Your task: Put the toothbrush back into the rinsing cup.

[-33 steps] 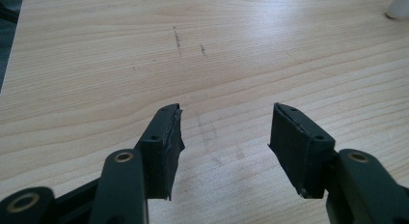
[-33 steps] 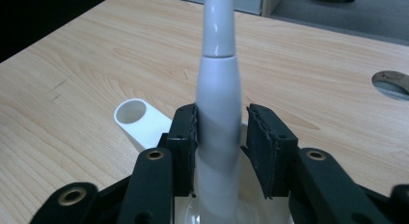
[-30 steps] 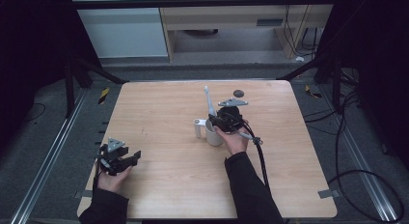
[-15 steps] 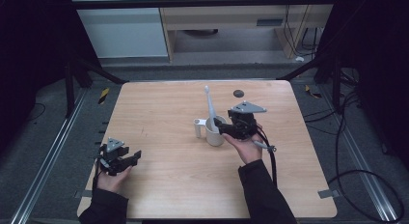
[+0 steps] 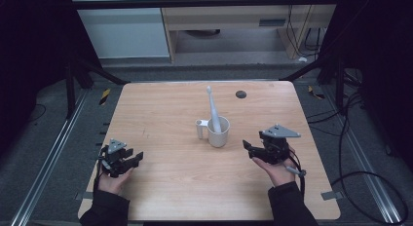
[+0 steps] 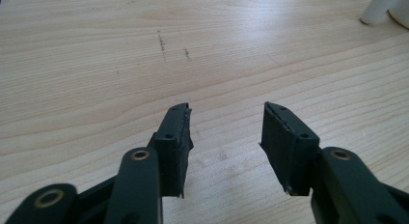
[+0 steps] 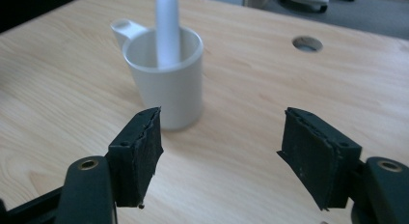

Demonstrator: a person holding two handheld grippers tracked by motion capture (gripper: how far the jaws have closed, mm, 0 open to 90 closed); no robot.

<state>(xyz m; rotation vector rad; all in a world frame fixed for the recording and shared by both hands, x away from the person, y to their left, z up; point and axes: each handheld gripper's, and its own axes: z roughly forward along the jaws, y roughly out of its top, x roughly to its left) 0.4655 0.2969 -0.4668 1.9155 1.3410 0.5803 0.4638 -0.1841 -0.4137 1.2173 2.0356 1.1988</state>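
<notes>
Having drawn back from the white cup toward four o'clock, the right gripper sits empty, jaws apart. Toothbrush stands inside the cup, mid-table. Left gripper unchanged, jaws apart.

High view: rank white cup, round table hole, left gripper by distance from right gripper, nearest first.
From the right gripper:
1. white cup, just to its left, mid-table, toothbrush standing in it.
2. round table hole, toward the far edge.
3. left gripper, across the table near the left edge.

No readable text, label, brand, number or sign anywhere.
</notes>
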